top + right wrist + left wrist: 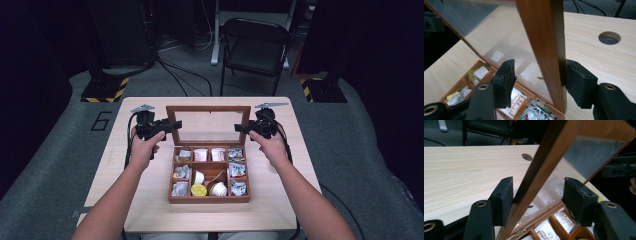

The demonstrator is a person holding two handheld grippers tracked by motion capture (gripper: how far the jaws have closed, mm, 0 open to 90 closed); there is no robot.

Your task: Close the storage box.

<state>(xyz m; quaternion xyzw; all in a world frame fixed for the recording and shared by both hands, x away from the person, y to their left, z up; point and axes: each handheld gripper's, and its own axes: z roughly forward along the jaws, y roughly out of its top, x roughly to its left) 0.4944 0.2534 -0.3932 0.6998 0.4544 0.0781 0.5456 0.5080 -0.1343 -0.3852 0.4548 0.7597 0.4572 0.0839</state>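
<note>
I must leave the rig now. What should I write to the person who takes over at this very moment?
Left gripper: open, astride the left rail of the lid, one pad on the wood.
Right gripper: open, astride the right rail, one pad touching.
Box: on the table, packets inside.
Done: lid raised, nearly upright.
Left: probably to settle the lid; which way, I cannot tell.
</note>
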